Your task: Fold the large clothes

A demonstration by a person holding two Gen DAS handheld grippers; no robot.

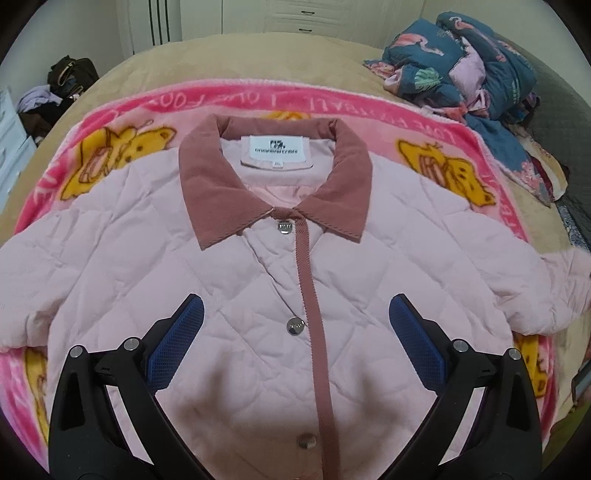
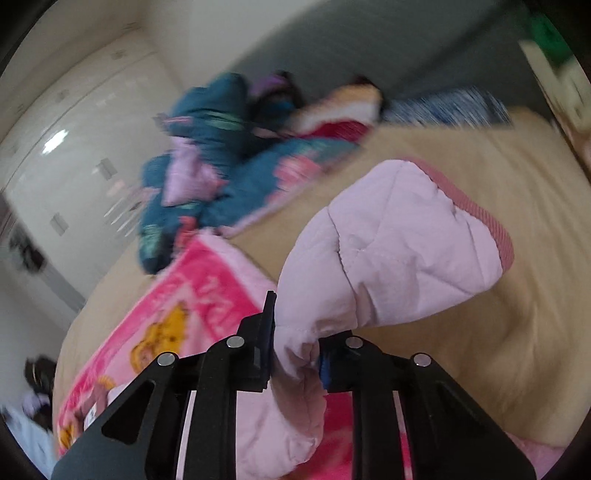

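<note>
A pale pink quilted jacket (image 1: pixel 229 266) with a dusty-rose collar lies face up and buttoned on a pink cartoon blanket (image 1: pixel 140 110). My left gripper (image 1: pixel 295 325) hovers open above the jacket's chest, its blue pads (image 1: pixel 177 339) either side of the button placket, nothing between them. In the right wrist view, my right gripper (image 2: pixel 295 354) is shut on the jacket's sleeve (image 2: pixel 388 258), which is lifted off the bed. The sleeve's rose-trimmed cuff (image 2: pixel 495 229) flops forward beyond the fingers. That view is blurred.
A crumpled teal and pink floral quilt (image 1: pixel 472 70) is heaped at the bed's far right corner. The tan bedspread (image 2: pixel 461 332) surrounds the blanket. White wardrobes (image 1: pixel 258 14) stand behind the bed. A dark bag and clothes (image 1: pixel 66 81) sit at the far left.
</note>
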